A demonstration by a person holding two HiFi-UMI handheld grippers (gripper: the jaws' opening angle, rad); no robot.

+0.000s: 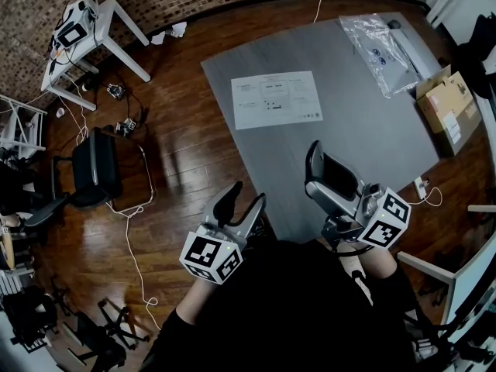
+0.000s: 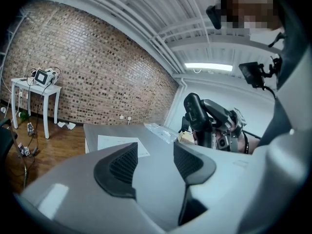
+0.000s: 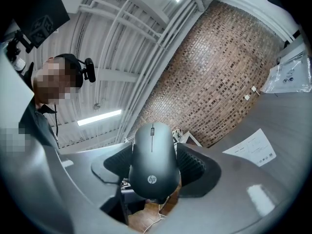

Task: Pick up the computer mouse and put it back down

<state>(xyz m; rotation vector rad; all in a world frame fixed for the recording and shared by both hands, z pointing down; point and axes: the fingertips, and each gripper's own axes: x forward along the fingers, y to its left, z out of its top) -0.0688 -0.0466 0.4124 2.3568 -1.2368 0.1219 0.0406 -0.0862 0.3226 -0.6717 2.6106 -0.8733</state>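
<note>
A black computer mouse (image 3: 152, 165) sits clamped between the two pads of my right gripper (image 3: 154, 156), lifted off the table and tilted upward. From the head view the mouse (image 1: 334, 173) hangs just over the near edge of the grey table (image 1: 364, 122), with the right gripper (image 1: 327, 181) shut on it. My left gripper (image 1: 245, 200) stands to the left, off the table's near corner, jaws open and empty. In the left gripper view its pads (image 2: 124, 164) are apart with nothing between them, and the mouse (image 2: 194, 112) shows at the right in the other gripper.
A printed sheet (image 1: 275, 98) lies mid-table. A clear plastic bag (image 1: 384, 46) and a cardboard box (image 1: 447, 107) sit at the far right. A black chair (image 1: 94, 167), cables and a white side table (image 1: 85, 29) stand on the wood floor at left.
</note>
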